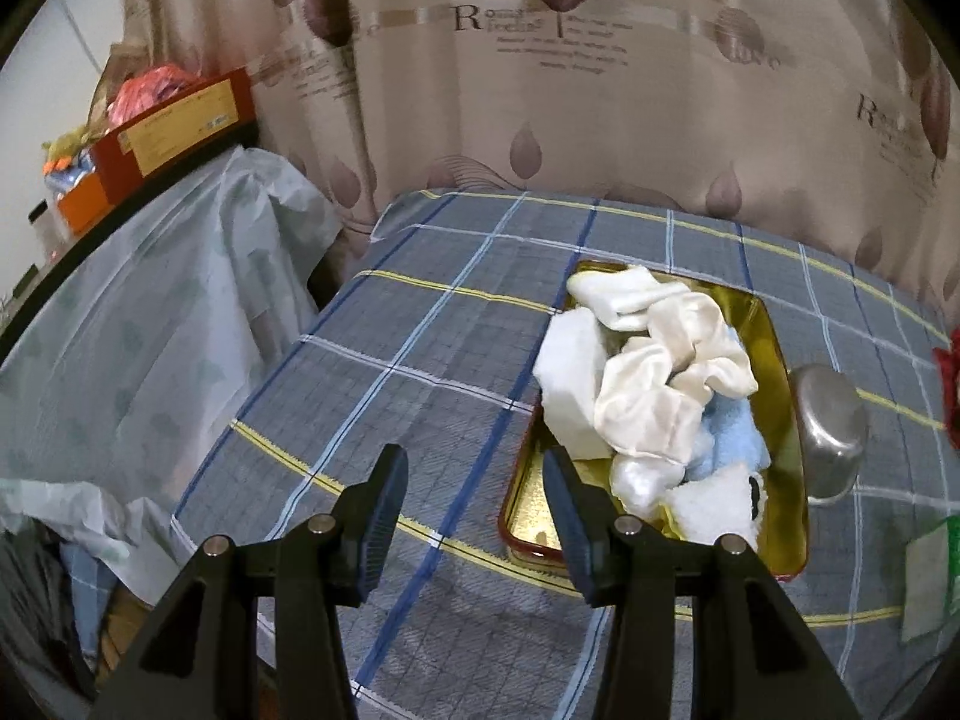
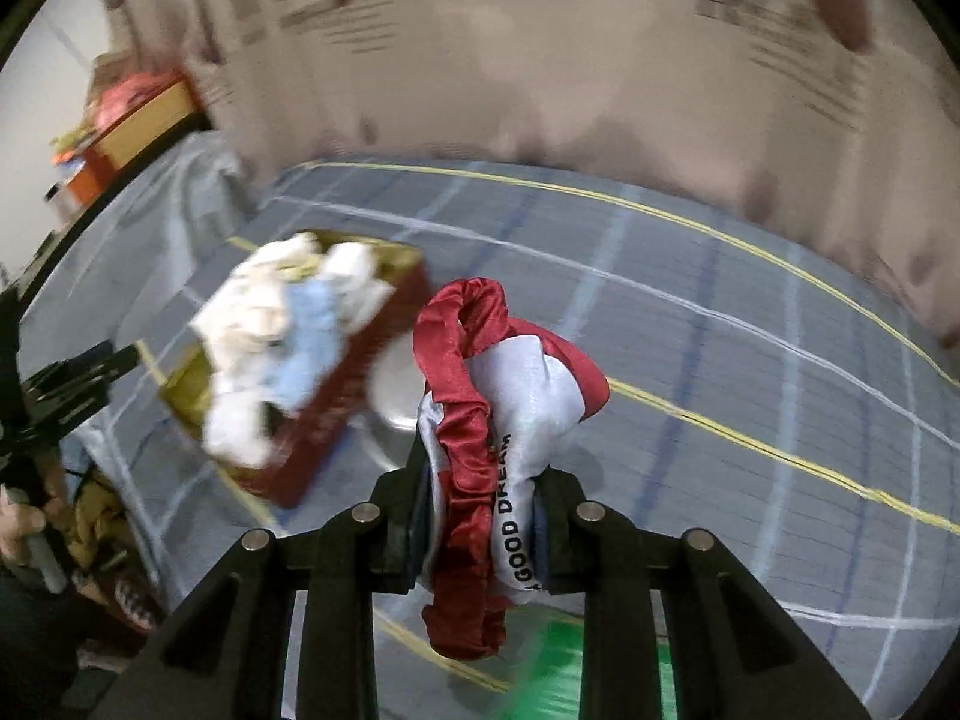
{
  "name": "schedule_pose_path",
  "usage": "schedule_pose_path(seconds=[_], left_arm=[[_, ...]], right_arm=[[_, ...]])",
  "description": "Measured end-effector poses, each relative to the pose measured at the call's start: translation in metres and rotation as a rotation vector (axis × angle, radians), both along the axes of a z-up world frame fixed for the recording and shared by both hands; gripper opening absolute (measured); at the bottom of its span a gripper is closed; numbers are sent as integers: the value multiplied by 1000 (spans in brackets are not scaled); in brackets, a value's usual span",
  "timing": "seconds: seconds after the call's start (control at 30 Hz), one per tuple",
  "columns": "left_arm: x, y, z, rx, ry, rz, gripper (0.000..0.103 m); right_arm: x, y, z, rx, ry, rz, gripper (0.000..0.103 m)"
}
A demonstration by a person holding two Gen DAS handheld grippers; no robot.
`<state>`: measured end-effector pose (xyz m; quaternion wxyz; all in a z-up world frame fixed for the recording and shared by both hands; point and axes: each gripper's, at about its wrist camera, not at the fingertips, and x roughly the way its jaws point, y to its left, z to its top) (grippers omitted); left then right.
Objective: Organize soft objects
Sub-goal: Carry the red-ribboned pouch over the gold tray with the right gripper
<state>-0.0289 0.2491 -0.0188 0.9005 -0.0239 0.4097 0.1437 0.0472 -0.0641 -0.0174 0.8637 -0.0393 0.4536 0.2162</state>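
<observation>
A gold-lined red tin box (image 1: 780,354) sits on the checked tablecloth and holds white cloths (image 1: 660,360) and a light blue cloth (image 1: 729,444). My left gripper (image 1: 477,480) is open and empty, hovering just left of the box's near corner. My right gripper (image 2: 483,516) is shut on a red and white satin eye mask (image 2: 510,396) printed "GOOD DREAM", held above the table to the right of the box (image 2: 336,414). The mask's edge shows at the far right in the left wrist view (image 1: 948,384).
An upturned steel bowl (image 1: 831,426) lies right of the box; it also shows in the right wrist view (image 2: 393,384). A green and white packet (image 1: 936,576) lies at the near right. A curtain (image 1: 540,90) hangs behind the table. A covered shelf with boxes (image 1: 168,126) stands left.
</observation>
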Motion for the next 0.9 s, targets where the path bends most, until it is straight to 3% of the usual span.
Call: schedule_pose_path(seconds=[0.33,0.63,0.9], left_arm=[[-6,18,-3,-20,17,57,48],[-6,24,-2,-5,15,80,48],[-6,22,-3,-2,15,82,48]], right_arm=[[-2,105,-20,26,28,156,25],[19,151,-49,10,62,125,25],[38,164,-58,6,45,77,25]])
